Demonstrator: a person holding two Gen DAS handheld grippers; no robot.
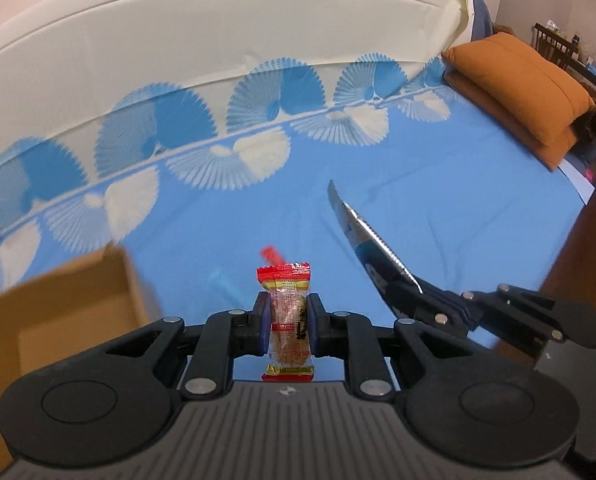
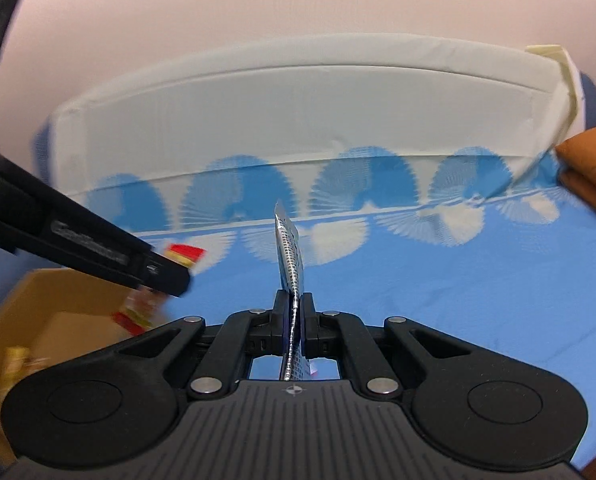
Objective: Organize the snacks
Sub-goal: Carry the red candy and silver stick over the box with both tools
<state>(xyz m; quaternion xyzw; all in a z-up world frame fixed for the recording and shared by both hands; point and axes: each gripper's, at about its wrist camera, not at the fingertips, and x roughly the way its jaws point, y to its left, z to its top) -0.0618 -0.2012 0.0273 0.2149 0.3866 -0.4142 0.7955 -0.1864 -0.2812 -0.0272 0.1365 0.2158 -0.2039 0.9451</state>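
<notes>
While the left tongs (image 1: 288,316) clamp a red-ended snack (image 1: 289,312) and the right tongs (image 2: 294,316) pinch a silver packet (image 2: 292,256), a cardboard box (image 1: 58,320) sits lower left on the bed (image 1: 438,184).

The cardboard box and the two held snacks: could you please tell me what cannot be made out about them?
- Cardboard box: its contents, blurred in both views, cut off at the left edge.
- Red-ended snack in the left tool: its label, too small.
- Silver packet in the right tool: its face, seen edge-on.
</notes>
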